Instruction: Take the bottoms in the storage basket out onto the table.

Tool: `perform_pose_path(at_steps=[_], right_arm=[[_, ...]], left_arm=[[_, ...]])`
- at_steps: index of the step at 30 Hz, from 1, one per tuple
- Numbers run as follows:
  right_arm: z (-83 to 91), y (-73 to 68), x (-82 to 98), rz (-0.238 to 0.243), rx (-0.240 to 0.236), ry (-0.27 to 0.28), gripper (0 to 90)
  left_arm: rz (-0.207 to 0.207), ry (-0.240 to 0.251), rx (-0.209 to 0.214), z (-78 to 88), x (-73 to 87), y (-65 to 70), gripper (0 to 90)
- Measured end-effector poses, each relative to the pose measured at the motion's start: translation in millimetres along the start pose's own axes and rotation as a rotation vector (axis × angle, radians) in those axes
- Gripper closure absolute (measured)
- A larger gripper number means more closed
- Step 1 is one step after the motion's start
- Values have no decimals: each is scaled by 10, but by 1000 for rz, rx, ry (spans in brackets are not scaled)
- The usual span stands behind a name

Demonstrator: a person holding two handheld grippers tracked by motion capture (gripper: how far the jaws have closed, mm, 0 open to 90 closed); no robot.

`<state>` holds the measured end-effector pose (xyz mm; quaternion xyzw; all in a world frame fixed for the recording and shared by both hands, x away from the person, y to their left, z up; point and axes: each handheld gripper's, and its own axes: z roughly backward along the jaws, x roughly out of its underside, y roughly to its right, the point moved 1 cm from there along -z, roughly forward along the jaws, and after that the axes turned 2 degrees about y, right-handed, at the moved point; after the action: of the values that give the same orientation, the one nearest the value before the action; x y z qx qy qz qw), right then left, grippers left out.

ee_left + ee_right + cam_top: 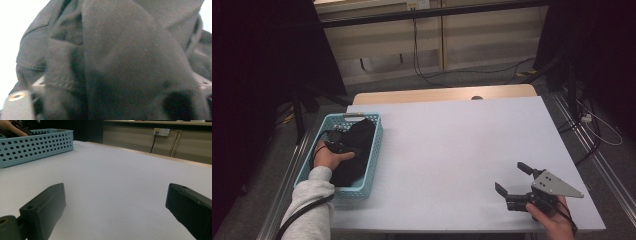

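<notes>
Nearest, the right hand-held gripper [514, 186] rests low over the white counter [452, 150] at its near right edge, jaws spread wide with nothing between them, well apart from everything else. Farther left, the left hand-held gripper [343, 145] is down inside the blue basket [373, 150], buried in the black cloth [354, 152] that lies heaped there; going by its own view, the jaws stand apart with folds of cloth [120, 62] bunched close against the camera, not pinched as far as I can judge. Risks, as a guess: lifting away now could drag a fold caught on a jaw and pull the cloth back over the basket's rim, or tip the light basket, which sits near the counter's left edge. Closing again would likely catch only a loose layer. Hard to read: the left jaw tips are lost in dark fabric, the basket floor is covered, and the cloth's shape or type cannot be made out. Beyond the counter, cables and dark stands are dim.
</notes>
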<state>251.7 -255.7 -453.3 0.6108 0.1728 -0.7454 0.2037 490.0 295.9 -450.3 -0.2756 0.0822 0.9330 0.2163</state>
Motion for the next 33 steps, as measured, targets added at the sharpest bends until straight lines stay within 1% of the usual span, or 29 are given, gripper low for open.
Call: perform_pose_path(at_steps=[3,4,6,8,10,11,12,13,15,17,18,19,20,21,22,24,26,27,28,29,33], right_arm=[[-1,-5,-3,2,0,0,21],[-3,-6,-3,3,0,0,21],[-5,-7,-2,4,-1,-2,21],[-4,-10,-4,3,0,-1,21],[-1,-9,-5,5,0,0,21],[1,-8,-5,4,0,0,21],[1,-7,-5,2,0,2,21],[2,-5,-5,1,1,1,21],[-1,-4,-5,0,2,2,21],[-4,-5,-4,2,0,0,21],[-6,-6,-4,3,1,0,21],[-5,-6,-4,2,0,0,21],[-5,-5,-5,3,1,1,21],[-4,-3,-5,2,1,1,21],[-3,-1,-4,1,1,1,21],[-2,1,-4,-3,4,2,21],[-2,1,-5,-3,4,3,21],[-2,2,-4,-2,4,3,21],[-2,3,-4,-2,4,4,21],[-3,5,-4,-2,5,4,21],[-2,3,-5,-2,5,4,21]], left_arm=[[-8,-18,23,38,-18,36,297],[-5,-21,25,45,-24,50,364],[-2,-35,23,56,-38,76,452],[15,-45,25,62,-51,99,570],[30,-60,21,69,-67,115,632],[46,-65,12,67,-77,127,649],[49,-72,6,67,-86,139,662],[36,-82,1,68,-96,142,669],[61,-77,-5,63,-104,152,681],[85,-73,5,67,-101,142,690],[88,-77,9,78,-100,129,694],[108,-72,14,80,-99,131,696],[106,-70,15,87,-100,120,698],[118,-63,18,91,-99,116,699],[114,-66,21,102,-102,102,700],[129,-67,28,134,-120,91,702],[146,-55,35,182,-151,80,703],[141,-59,40,219,-173,67,703],[148,-59,44,260,-198,65,703],[139,-56,42,307,-227,55,704],[138,-43,43,517,-346,33,704]])
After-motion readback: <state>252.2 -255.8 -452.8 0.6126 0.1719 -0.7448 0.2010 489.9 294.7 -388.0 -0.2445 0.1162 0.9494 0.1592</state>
